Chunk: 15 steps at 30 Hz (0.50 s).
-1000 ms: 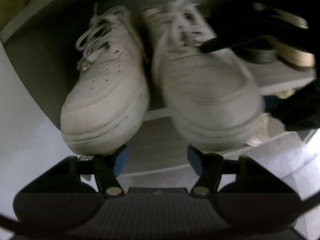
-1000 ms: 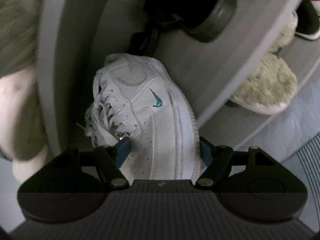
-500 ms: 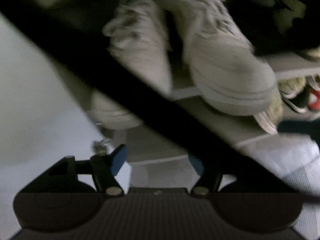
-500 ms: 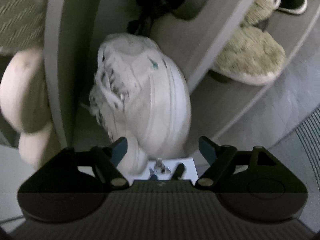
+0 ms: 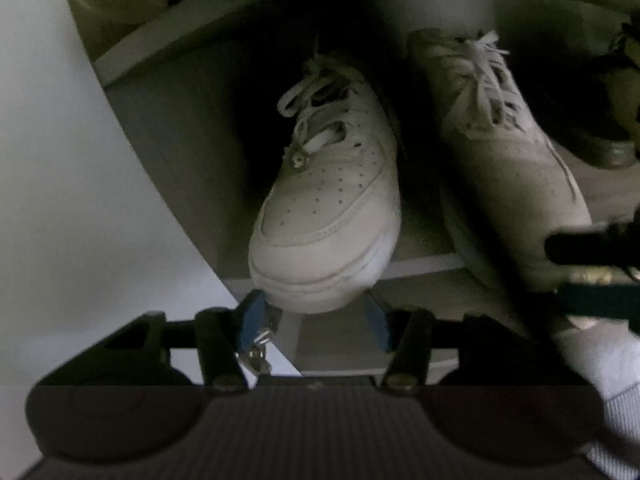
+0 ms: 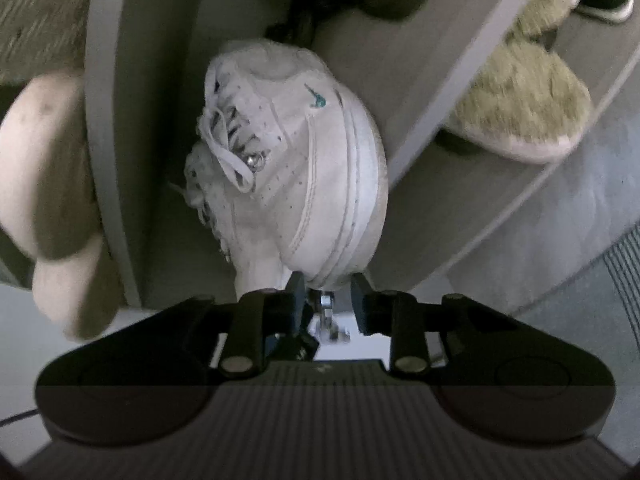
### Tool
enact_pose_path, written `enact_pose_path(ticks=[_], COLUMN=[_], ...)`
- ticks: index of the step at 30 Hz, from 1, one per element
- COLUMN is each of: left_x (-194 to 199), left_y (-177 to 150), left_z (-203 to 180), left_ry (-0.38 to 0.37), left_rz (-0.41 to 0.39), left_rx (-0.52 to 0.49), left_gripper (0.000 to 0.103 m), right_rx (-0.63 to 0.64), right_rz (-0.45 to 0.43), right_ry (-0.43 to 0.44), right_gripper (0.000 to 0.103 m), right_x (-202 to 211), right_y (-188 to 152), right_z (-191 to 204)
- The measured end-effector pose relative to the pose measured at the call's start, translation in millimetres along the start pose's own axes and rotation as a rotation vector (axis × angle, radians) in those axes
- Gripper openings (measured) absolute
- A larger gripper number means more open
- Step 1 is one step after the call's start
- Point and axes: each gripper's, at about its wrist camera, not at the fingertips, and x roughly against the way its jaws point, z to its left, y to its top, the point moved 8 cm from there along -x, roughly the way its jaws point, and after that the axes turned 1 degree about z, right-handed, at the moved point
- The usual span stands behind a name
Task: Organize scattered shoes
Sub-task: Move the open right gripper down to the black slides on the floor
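Risk first. Both white leather lace-up sneakers overhang the front lip of the grey shelf board (image 5: 420,266), toes out past its edge. The left gripper (image 5: 314,318) has its blue pads to either side of the toe of the nearer white sneaker (image 5: 328,216). Its jaws have just been closing, but the pads stand beside the sole without visibly pressing it, so I read this gripper as released. A push off centre would, in my judgement, twist the shoe against its partner or tip it off the lip. A small metal clip (image 5: 258,344) dangles below the left pad and could snag a lace.

The right gripper (image 6: 326,294) has its jaws drawn narrow, having just been closing. They sit at the toe tip of the second white sneaker (image 6: 312,176), though whether they clench the rubber or only flank it I cannot tell. A pinch that shallow on a rounded toe is likely to slip, and the shoe already leans on its side against the first.

Condition of the goods: white perforated leather uppers, stitched rubber soles with light scuffing, white laces loosely tied, a small teal logo on the second shoe's flank. Relative to the shelf board, both sit on top of it at its left end. A dark shoe (image 5: 600,120) stands further right, and fuzzy beige slippers (image 6: 520,108) lie on the tier beneath.
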Motion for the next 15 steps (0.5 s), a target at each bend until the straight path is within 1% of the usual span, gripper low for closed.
enact_pose_path(ticks=[1,3,4,6,8,9,11,12,14,15], left_x=[0.6,-0.2,2.4,11.0,21.5,25.6,45.2,53.4,85.2,101.7], left_y=[-1.9,-8.8,-12.5,-24.8,-43.1,-50.9,-78.5,-87.3,-124.5,-139.4], left_z=[1.0,2.6,2.0,-1.1,-7.4,-10.2,-22.7,-28.0,-42.8,-48.7], left_ry=[0.008,0.005,0.003,-0.006,-0.023,-0.029,-0.042,-0.045,-0.065,-0.075], left_rz=[-0.005,-0.003,0.003,0.017,0.046,0.06,0.121,0.144,0.253,0.287], left_rx=[-0.013,-0.025,-0.026,-0.041,-0.068,-0.078,-0.106,-0.114,-0.129,-0.131], left_gripper=[0.057,0.058,0.061,0.069,0.069,0.069,0.07,0.071,0.071,0.073], right_rx=[0.008,-0.016,-0.033,-0.032,-0.033,-0.046,-0.08,-0.119,-0.201,-0.247], right_rz=[-0.002,-0.014,-0.008,-0.017,-0.027,-0.032,-0.041,-0.048,-0.068,-0.084], right_ry=[0.004,0.015,0.018,0.02,-0.012,-0.053,-0.133,-0.203,-0.323,-0.397], right_gripper=[0.031,0.031,0.031,0.031,0.031,0.032,0.032,0.032,0.033,0.034], right_x=[0.6,7.9,12.3,37.1,66.5,90.3,128.6,161.3,217.4,251.1], right_y=[-0.7,-4.9,-7.8,-20.0,-32.3,-43.2,-60.4,-74.9,-96.4,-107.8], right_z=[-1.8,-11.4,-16.4,-27.9,-42.8,-58.3,-86.8,-113.2,-159.3,-186.9])
